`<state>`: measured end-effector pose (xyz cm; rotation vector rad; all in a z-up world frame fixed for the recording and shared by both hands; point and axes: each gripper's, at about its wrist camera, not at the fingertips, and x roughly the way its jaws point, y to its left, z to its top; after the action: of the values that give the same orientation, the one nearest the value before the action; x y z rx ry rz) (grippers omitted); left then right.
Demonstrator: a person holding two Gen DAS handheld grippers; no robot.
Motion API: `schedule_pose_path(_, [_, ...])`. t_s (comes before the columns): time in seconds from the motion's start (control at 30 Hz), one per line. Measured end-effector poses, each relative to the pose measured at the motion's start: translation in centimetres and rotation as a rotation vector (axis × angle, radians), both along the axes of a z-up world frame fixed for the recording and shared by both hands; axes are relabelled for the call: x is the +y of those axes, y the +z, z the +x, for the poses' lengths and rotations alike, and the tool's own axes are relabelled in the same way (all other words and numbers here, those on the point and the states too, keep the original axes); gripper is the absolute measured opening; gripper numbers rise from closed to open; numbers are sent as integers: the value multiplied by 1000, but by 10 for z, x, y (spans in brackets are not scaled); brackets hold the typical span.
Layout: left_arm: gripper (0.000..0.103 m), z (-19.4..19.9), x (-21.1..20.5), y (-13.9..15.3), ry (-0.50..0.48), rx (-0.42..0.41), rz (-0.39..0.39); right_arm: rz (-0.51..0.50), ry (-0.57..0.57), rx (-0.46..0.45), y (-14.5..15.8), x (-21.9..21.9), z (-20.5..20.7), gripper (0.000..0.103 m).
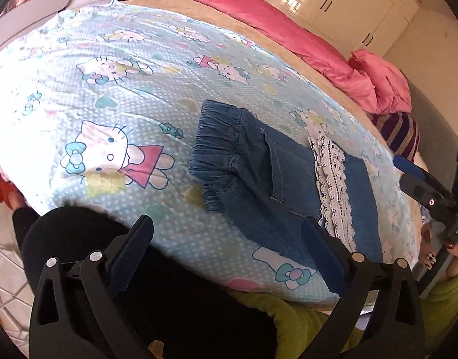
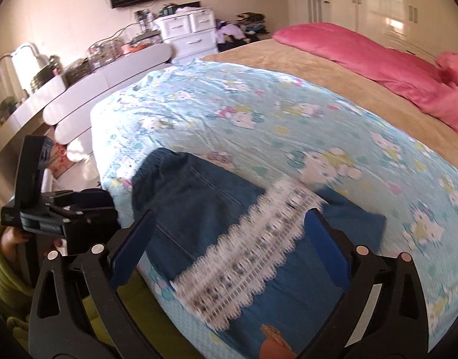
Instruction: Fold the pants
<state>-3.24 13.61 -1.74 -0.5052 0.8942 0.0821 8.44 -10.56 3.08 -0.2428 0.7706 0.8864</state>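
Small blue denim pants (image 1: 258,173) with an elastic waistband and a white lace trim (image 1: 333,191) lie folded on the Hello Kitty sheet (image 1: 109,89) near the bed's front edge. My left gripper (image 1: 229,239) is open and empty, hovering just in front of the pants' near edge. My right gripper (image 2: 229,239) is open and empty above the lace trim (image 2: 246,257) of the pants (image 2: 199,209). The left gripper's body shows at the left of the right wrist view (image 2: 61,209); the right gripper's tip shows at the right of the left wrist view (image 1: 420,179).
A pink blanket (image 1: 318,45) lies along the far side of the bed, on a tan cover (image 2: 333,80). White drawers (image 2: 190,33) and a cluttered desk (image 2: 79,68) stand beyond the bed. A striped cloth (image 1: 399,131) lies at the right.
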Motion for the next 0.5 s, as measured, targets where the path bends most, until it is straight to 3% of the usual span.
schedule_pose_path(0.17, [98, 4, 7, -12, 17, -15, -66, -21, 82, 18, 4, 35, 14, 94])
schedule_pose_path(0.5, [97, 42, -7, -28, -31, 12, -51, -135, 302, 83, -16, 119, 47, 94])
